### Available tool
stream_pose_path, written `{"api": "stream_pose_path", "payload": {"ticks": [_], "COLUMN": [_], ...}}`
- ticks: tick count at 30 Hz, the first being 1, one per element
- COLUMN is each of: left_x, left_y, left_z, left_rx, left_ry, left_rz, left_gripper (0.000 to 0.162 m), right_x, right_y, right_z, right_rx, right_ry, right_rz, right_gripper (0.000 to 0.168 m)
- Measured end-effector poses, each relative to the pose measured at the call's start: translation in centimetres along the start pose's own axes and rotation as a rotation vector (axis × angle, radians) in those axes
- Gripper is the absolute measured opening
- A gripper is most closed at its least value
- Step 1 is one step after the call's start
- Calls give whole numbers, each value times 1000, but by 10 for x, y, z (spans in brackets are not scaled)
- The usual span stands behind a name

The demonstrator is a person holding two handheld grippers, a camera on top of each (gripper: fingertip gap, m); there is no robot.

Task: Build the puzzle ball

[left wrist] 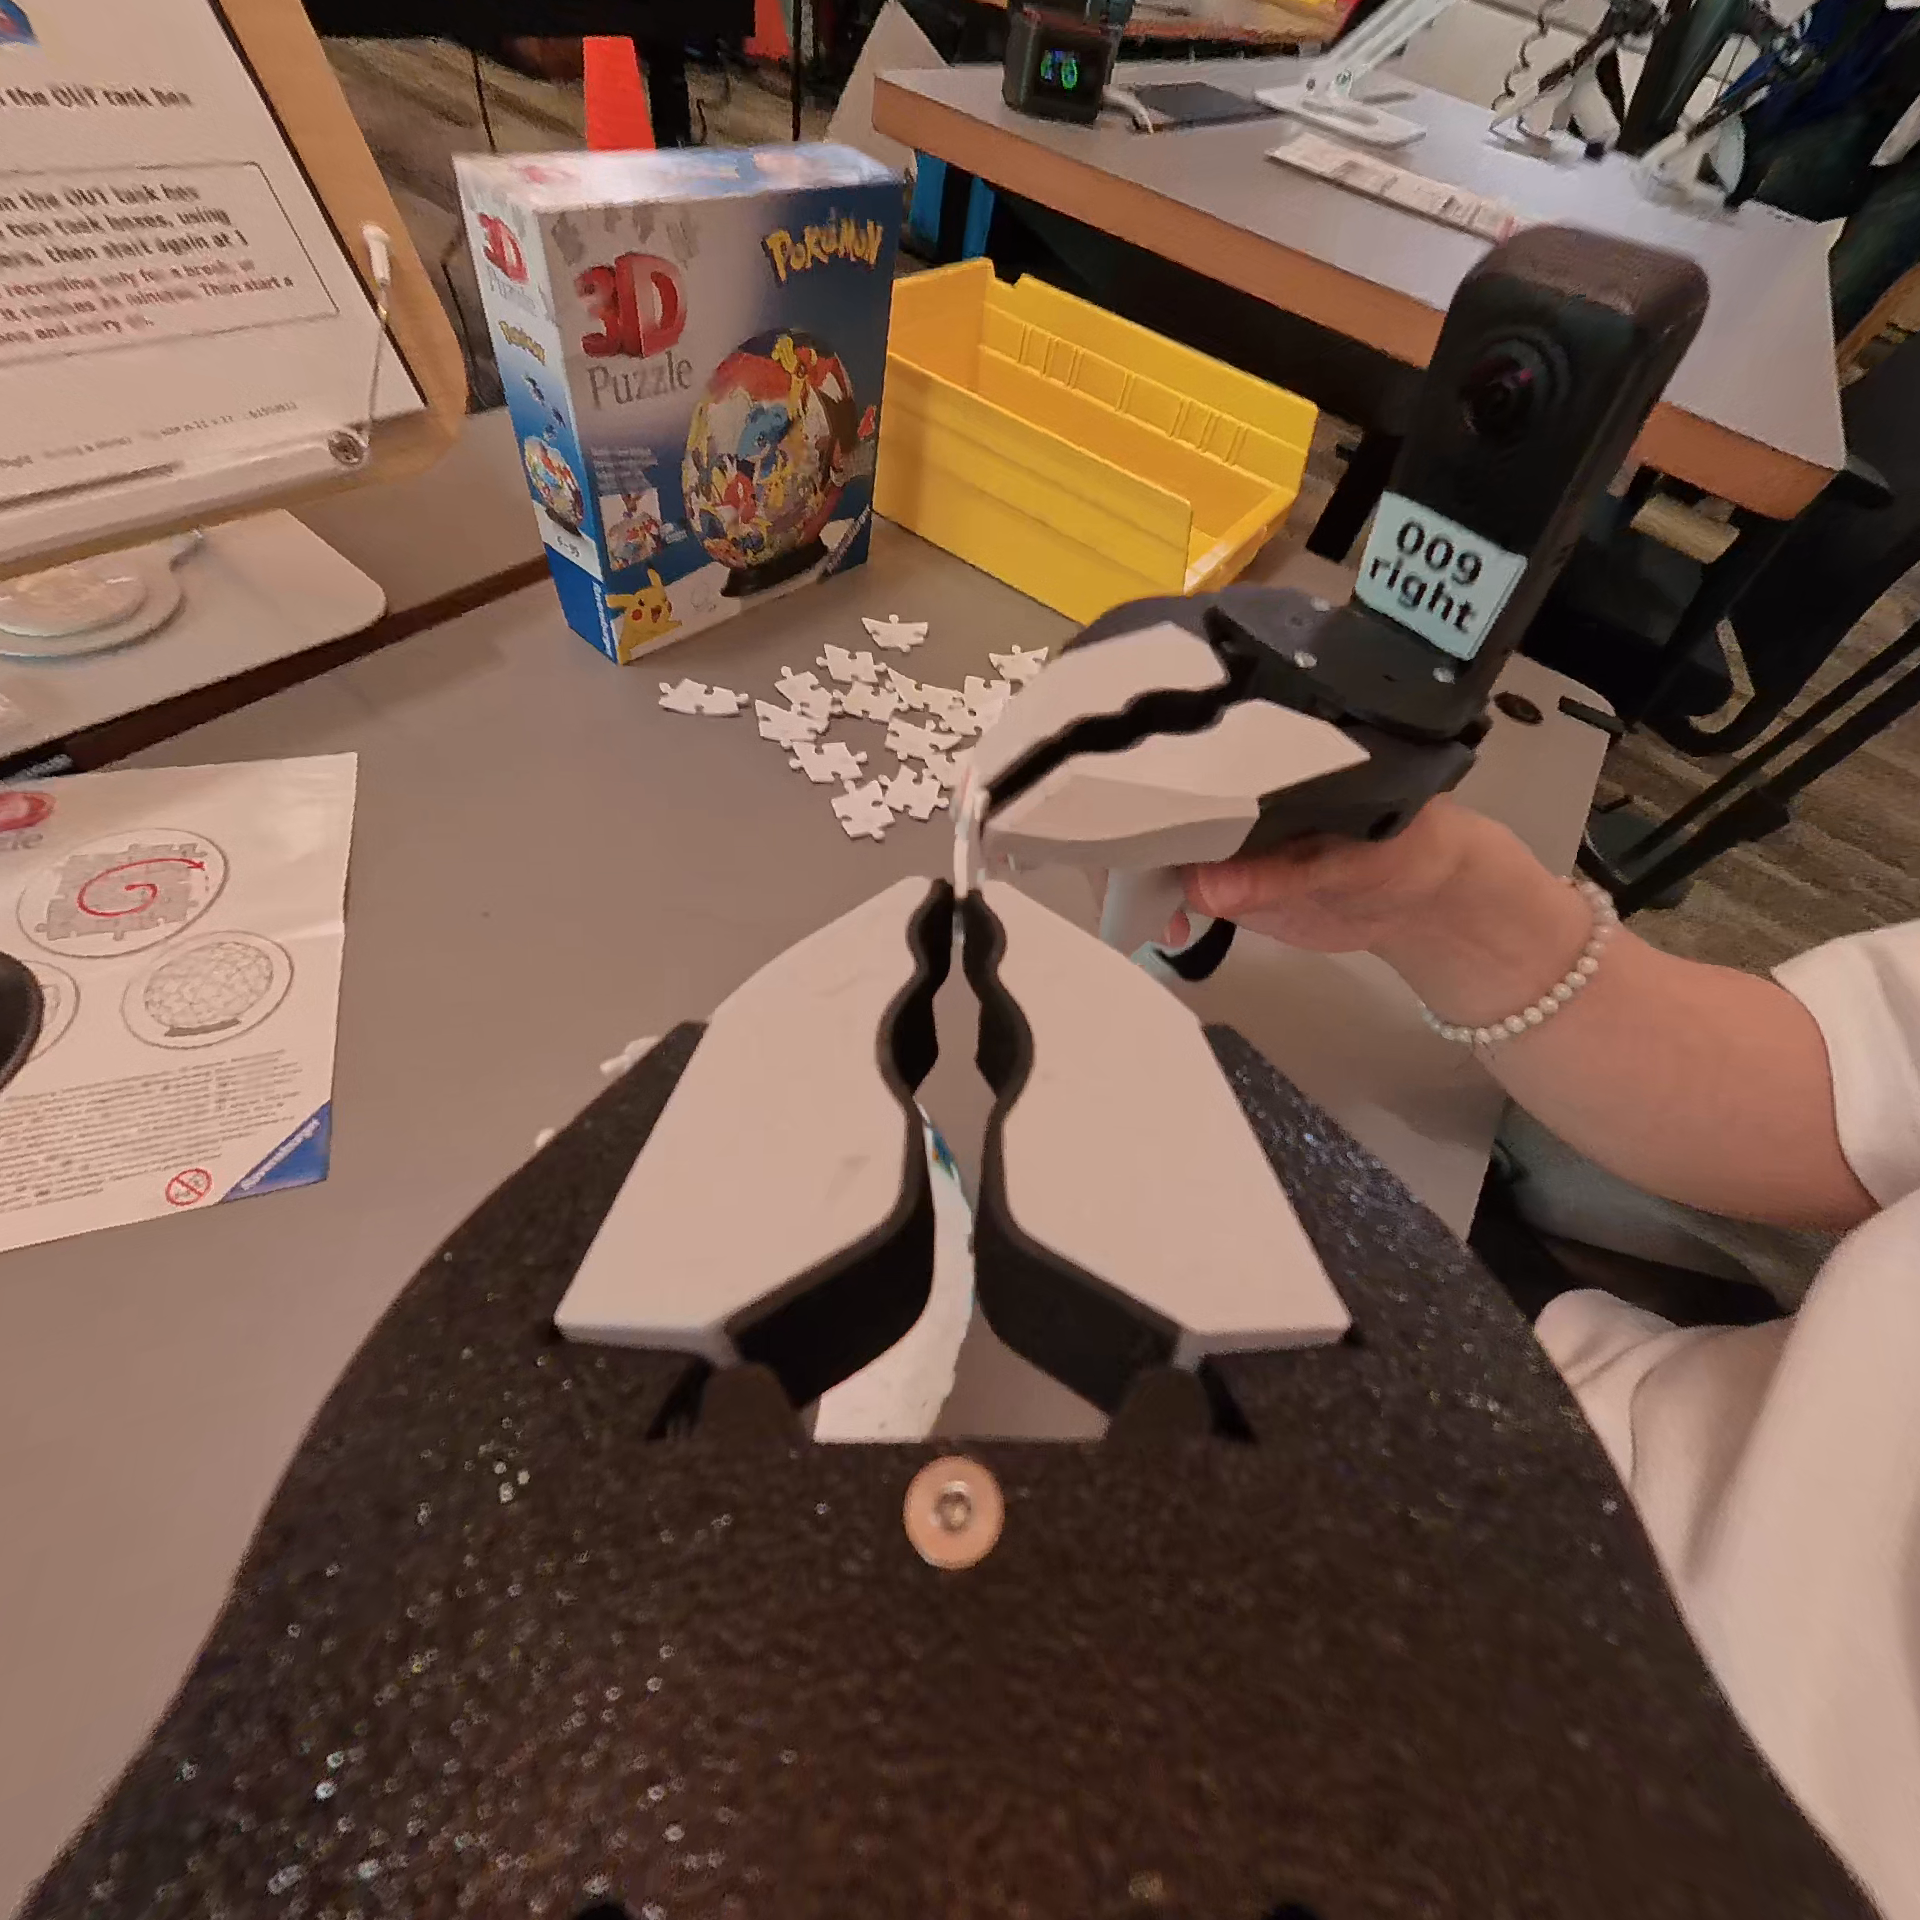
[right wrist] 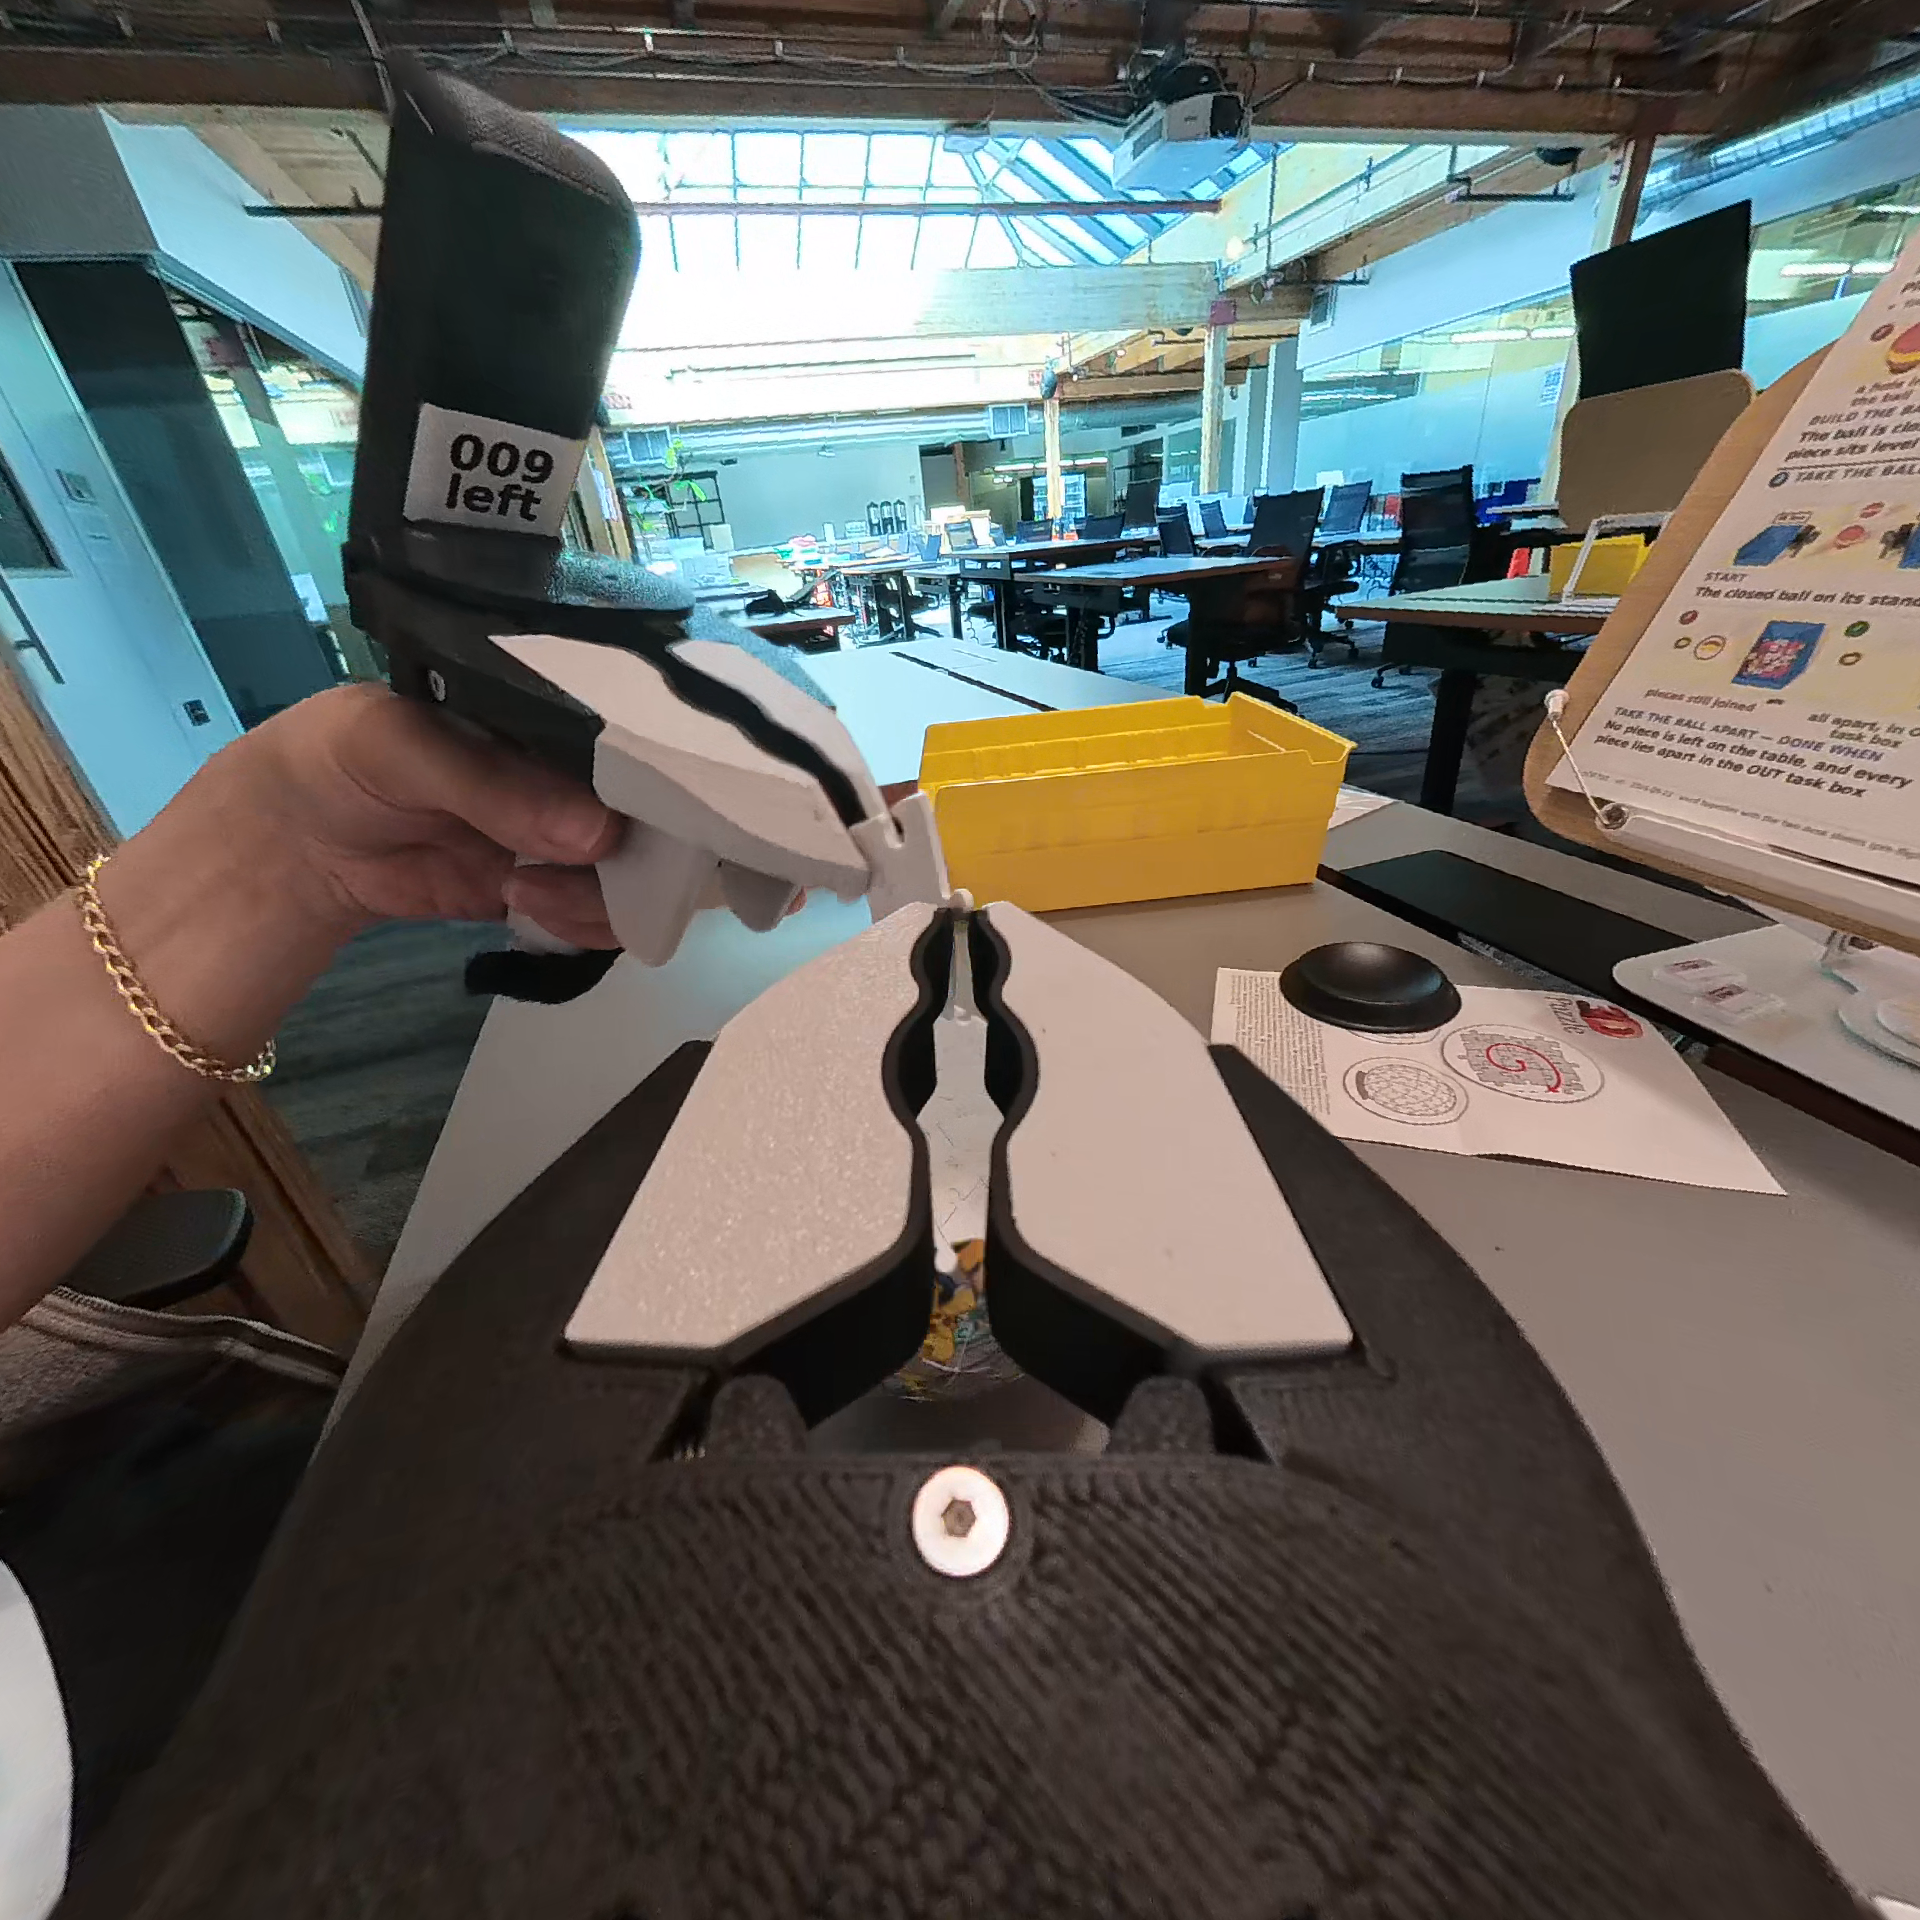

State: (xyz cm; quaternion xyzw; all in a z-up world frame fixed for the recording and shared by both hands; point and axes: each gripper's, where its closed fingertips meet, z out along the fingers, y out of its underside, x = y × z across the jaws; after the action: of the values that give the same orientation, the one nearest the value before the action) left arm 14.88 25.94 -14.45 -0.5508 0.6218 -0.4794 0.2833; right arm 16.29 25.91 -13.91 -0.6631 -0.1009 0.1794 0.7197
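My left gripper [left wrist: 954, 899] is shut on a white puzzle piece [right wrist: 914, 831], which sticks out of its tips in the right wrist view, where the left gripper [right wrist: 868, 831] is at the left. My right gripper [right wrist: 961, 914] is shut on a thin white piece seen edge-on [right wrist: 961, 982]. In the left wrist view the right gripper [left wrist: 982, 821] comes in from the right, and its piece [left wrist: 968, 842] meets my left tips. The two pieces touch above the grey table. A white and coloured puzzle part [right wrist: 956, 1309] shows through each finger gap. Loose white pieces [left wrist: 883, 717] lie on the table.
The puzzle box [left wrist: 707, 395] stands behind the pile, with a yellow bin [left wrist: 1081, 436] to its right. An instruction sheet [left wrist: 156, 987] lies at the left, with a black round stand [right wrist: 1369, 987] on it. A tilted instruction board [right wrist: 1745, 623] stands at the table edge.
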Motion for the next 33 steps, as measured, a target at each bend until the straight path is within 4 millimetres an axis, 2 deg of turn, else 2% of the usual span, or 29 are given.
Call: {"api": "stream_pose_path", "payload": {"ticks": [3, 11, 15, 17, 21, 24, 27, 30, 31, 33], "left_x": [1, 2, -1, -3, -15, -6, 0, 11, 12, 9], "left_y": [14, 26, 34, 31, 17, 5, 6, 11, 12, 13], "left_z": [3, 10, 15, 14, 4, 0, 2, 6, 6, 2], "left_rx": [-60, -92, -110, -71, 69, 170, 179, 147, 138, 123], "left_ry": [18, 33, -1, -3, -38, 46, 71, 96, 83, 40], "left_rz": [-12, -61, -62, -104, -174, -214, -195, -133, -108, -57], "left_gripper": [2, 2, 2, 1, 2, 1, 1, 1, 2, 6], "right_x": [-1, -10, -8, -6, 9, 7, -6, -11, -15, -22], "right_y": [4, -2, 7, 5, -1, 0, -3, -8, -9, -11], "right_z": [0, 5, 6, 5, -2, -1, 4, 6, 6, 6], "right_rx": [-34, -8, -51, -38, 4, 13, 53, 89, 91, 83], "right_ry": [-4, -8, 11, 14, 82, 44, -30, -44, -69, -109], "right_rz": [-34, -73, -116, -119, -59, 23, 60, 76, 69, 31], "right_gripper": [2, 2, 2, 2, 9, 23, 29, 18, 9, 3]}}
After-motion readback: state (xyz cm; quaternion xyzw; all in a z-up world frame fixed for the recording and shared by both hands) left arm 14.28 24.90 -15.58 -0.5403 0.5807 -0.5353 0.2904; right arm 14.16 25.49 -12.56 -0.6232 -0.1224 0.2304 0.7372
